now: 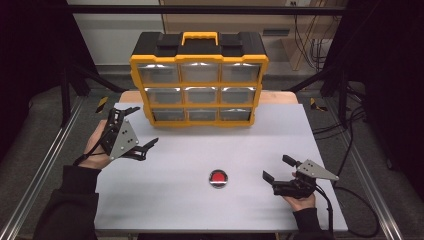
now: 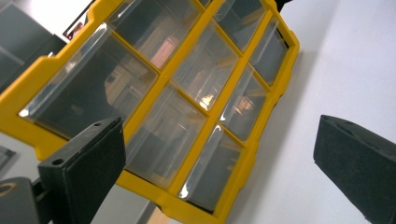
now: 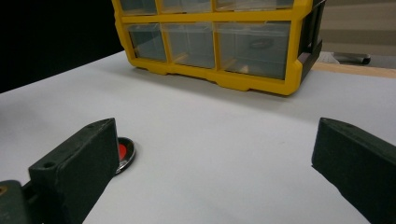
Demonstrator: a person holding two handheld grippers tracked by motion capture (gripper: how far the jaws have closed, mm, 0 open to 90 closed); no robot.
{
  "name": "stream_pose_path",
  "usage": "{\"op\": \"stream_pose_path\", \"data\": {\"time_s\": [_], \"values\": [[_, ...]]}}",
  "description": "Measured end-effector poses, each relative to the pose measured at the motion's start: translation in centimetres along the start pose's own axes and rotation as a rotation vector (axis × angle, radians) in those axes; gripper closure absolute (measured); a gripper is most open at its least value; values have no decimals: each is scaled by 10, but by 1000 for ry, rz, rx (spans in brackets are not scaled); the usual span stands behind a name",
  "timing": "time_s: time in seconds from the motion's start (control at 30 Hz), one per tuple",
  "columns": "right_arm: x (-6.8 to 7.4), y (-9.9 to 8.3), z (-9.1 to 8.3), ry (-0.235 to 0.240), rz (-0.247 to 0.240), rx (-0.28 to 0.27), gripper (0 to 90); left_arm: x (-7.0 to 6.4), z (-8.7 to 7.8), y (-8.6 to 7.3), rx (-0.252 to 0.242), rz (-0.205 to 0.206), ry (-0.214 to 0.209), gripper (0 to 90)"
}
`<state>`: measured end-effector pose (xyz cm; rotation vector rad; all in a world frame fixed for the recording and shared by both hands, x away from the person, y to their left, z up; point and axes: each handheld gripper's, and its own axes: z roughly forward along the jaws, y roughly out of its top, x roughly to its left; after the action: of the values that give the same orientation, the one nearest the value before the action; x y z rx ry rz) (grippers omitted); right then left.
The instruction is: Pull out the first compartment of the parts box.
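Note:
A yellow and black drawer organizer (image 1: 199,85) stands upright at the back middle of the white table (image 1: 175,200), its clear drawers shut. A small round red disc with a metal rim (image 1: 218,178) lies flat in front of it. My left gripper (image 1: 144,126) hovers open, turned on its side, just left of the organizer's lower corner; the left gripper view has the drawers (image 2: 187,93) close ahead between the spread jaws (image 2: 219,154). Right of the disc, my right gripper (image 1: 277,168) rests low and open. In the right gripper view the disc (image 3: 125,153) peeks past the left jaw, with the organizer (image 3: 210,42) beyond.
A wooden board (image 1: 280,96) shows under the table's far edge behind the organizer. Black cables (image 1: 350,200) trail off the right side onto the floor. Metal frame rails (image 1: 45,165) run along both sides of the table.

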<state>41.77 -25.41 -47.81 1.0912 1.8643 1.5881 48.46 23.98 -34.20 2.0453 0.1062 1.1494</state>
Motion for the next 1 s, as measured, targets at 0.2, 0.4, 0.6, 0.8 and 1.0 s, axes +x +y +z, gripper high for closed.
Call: {"op": "stream_pose_path", "data": {"time_s": [0.2,0.4,0.6,0.8,1.0], "values": [[0,0,0,-2,-3,-1,14,7,5,4,12,75,3,20],[0,0,0,-3,-3,-3,14,17,10,9,30,125,21,23],[0,0,0,-1,-3,0,14,26,17,14,28,163,27,27],[0,0,0,-1,-1,1,14,31,26,19,63,246,17,33],[0,0,0,-1,0,0,14,39,32,25,79,291,23,41]]}}
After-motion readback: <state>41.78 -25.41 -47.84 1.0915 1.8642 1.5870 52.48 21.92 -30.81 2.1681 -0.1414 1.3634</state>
